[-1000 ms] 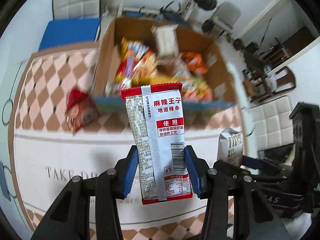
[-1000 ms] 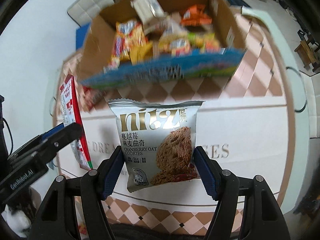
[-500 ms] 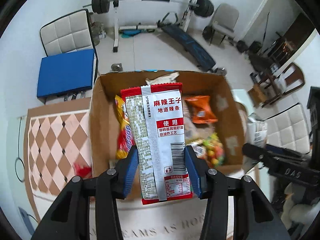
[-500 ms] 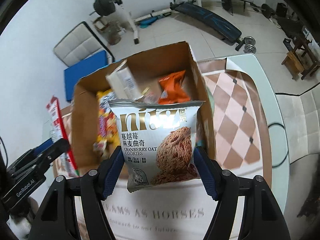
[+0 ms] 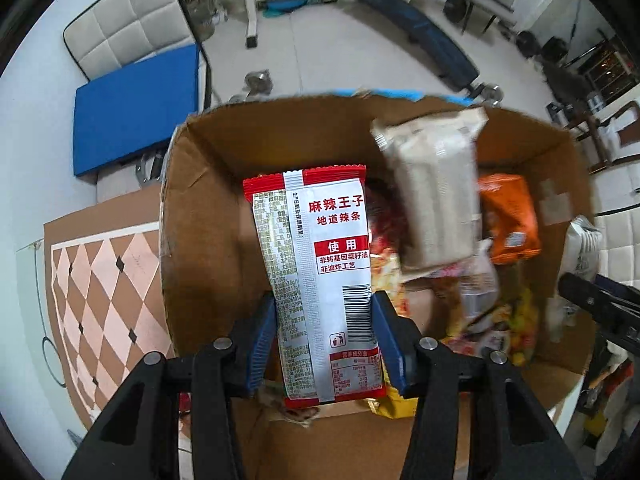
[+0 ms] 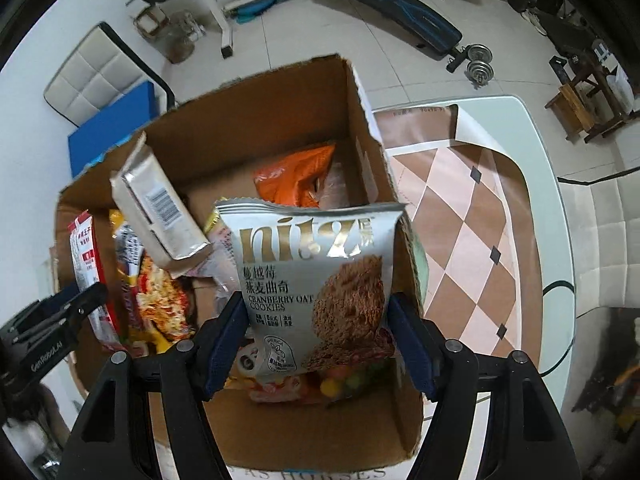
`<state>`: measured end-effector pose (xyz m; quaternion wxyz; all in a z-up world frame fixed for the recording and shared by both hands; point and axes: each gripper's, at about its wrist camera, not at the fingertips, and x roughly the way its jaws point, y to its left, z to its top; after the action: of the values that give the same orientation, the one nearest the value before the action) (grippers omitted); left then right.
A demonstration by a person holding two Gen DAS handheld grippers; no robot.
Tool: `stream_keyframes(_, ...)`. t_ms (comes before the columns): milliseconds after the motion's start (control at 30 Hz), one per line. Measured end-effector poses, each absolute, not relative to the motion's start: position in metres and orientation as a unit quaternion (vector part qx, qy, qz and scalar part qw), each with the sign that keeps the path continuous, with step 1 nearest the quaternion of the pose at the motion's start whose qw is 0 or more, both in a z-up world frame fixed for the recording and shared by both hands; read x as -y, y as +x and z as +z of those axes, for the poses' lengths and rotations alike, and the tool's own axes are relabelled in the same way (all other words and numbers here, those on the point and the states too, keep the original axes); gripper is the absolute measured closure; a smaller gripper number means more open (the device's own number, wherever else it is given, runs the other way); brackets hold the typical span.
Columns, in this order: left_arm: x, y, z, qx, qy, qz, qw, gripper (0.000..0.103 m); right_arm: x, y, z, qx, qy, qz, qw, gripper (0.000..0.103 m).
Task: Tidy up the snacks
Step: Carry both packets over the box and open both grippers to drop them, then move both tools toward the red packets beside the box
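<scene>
left gripper (image 5: pixel 324 332): points straight down over the open box; its blue pads pinch the lower part of a red and white snack packet, one pad on each long edge, and the jaws are just starting to ease apart.
red and white packet (image 5: pixel 320 264): stands upright between the left pads, chinese print and a barcode facing the camera, hanging above the left part of the box interior.
right gripper (image 6: pixel 316 332): also points straight down over the box; its jaws are opening, with a silver cookie bag between them. the pads sit at the bag's two side edges; whether they press on it cannot be told for sure.
silver cookie bag (image 6: pixel 316 276): upright, marked "cranberry oat cookies", above the near right part of the box.
cardboard box (image 6: pixel 356 112): open at the top, brown walls, standing on the table; both grippers hover over it side by side.
inside the box: a beige wrapped pack (image 5: pixel 436 196) leans tilted against other snacks in the middle; an orange bag (image 6: pixel 296 176) lies toward the far right corner; loose bright sweets (image 6: pixel 344 378) lie near the close wall.
table (image 6: pixel 536 200): white edge, covered by a brown and pink diamond-pattern cloth (image 6: pixel 460 240) to the right of the box.
beyond the table: a blue mat (image 5: pixel 136 108) on the floor to the far left.
</scene>
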<state>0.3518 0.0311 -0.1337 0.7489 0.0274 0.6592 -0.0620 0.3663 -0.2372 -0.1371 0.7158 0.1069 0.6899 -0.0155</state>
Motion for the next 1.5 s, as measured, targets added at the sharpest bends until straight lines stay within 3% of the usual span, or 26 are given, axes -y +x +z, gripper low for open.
stream_keyframes(100,-0.034,0.354,-0.142,-0.668,0.022,-0.058,0.742,0.050,0.232,0.368,-0.139,-0.692,0.100,-0.010,0.715,0.014)
stream_keyframes(233,-0.035,0.352,-0.143,-0.672,0.022,-0.050,0.738,0.015,0.229,0.367,-0.139,-0.693,0.099,-0.010,0.714,0.012)
stream_keyframes(400,-0.038,0.347,-0.137,-0.669,0.004,-0.057,0.741,0.014,0.227,0.362,-0.136,-0.693,0.097,-0.008,0.714,0.012)
stream_keyframes(500,-0.038,0.343,-0.130,-0.665,-0.002,-0.061,0.744,0.006,0.223,0.356,-0.130,-0.690,0.092,-0.005,0.718,0.012)
stream_keyframes(967,-0.027,0.276,-0.067,-0.591,0.005,-0.057,0.805,0.005,0.206,0.295,-0.083,-0.653,0.051,0.008,0.756,0.008)
stream_keyframes(1500,-0.030,0.174,0.016,-0.495,-0.015,-0.041,0.868,0.005,0.199,0.205,0.014,-0.570,0.055,0.019,0.820,0.008)
